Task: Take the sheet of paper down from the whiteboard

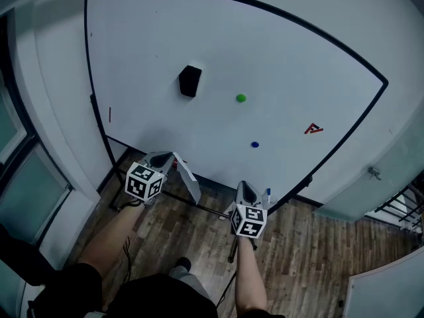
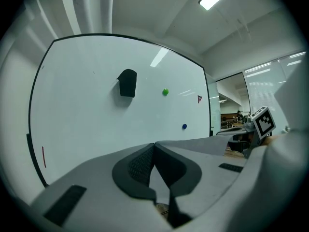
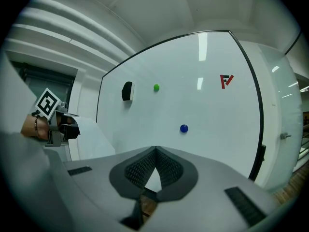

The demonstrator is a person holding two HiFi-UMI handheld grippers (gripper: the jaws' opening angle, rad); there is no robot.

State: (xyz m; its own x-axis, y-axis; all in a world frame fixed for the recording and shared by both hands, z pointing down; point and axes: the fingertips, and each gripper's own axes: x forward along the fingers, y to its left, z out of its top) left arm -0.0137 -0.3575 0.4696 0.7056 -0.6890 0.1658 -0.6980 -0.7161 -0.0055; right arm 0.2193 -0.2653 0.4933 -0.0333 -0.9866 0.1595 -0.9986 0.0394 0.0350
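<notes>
Head view: the sheet of paper (image 1: 187, 177) is off the whiteboard (image 1: 285, 58) and sits below its lower edge. It is pinched in the closed fingers of the left gripper (image 1: 167, 158). The right gripper (image 1: 246, 188) is closed on nothing.

Left gripper view: little of the sheet shows beyond the meeting fingers.

Right gripper view: only here does the sheet show hanging loose, so such a narrow pinch could let it slip or crease.

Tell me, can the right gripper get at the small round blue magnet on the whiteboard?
Probably yes: the blue magnet sits on the bare white whiteboard straight ahead of the right gripper, nothing between them. Its shut jaws must open first.
</notes>
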